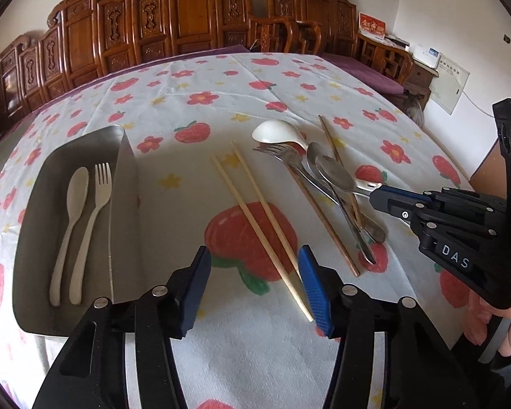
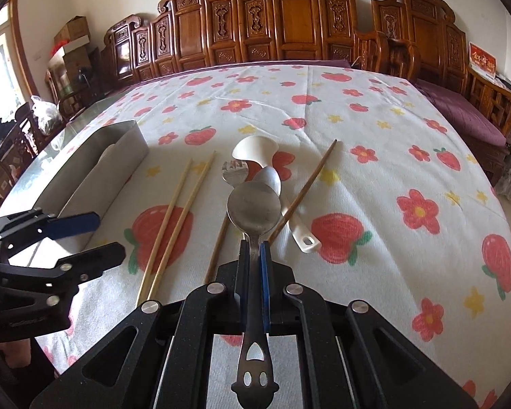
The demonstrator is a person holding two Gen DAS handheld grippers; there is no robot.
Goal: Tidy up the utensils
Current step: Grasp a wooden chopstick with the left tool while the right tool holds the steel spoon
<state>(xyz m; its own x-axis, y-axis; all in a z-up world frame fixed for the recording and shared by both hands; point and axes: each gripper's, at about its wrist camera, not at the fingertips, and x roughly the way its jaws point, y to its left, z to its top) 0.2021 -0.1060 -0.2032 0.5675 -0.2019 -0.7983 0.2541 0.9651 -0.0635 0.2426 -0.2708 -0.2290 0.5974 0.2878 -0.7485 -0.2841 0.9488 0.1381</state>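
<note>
Right tongs point(image 2: 254, 255) clamping steel spoon point(image 2: 253, 209), left tongs point(image 1: 253, 274) agape

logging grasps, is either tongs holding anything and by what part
The right tongs are shut on the metal spoon, gripping its handle just below the bowl. The left tongs are open and hold nothing.

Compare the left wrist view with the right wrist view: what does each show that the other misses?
Left wrist only: inside the metal tray, a white plastic spoon and white fork.
Right wrist only: the right gripper shut on the steel spoon, and that spoon's cut-out handle end.
Both: the pale chopsticks, the white ceramic spoon, the open left gripper and the floral tablecloth.
</note>
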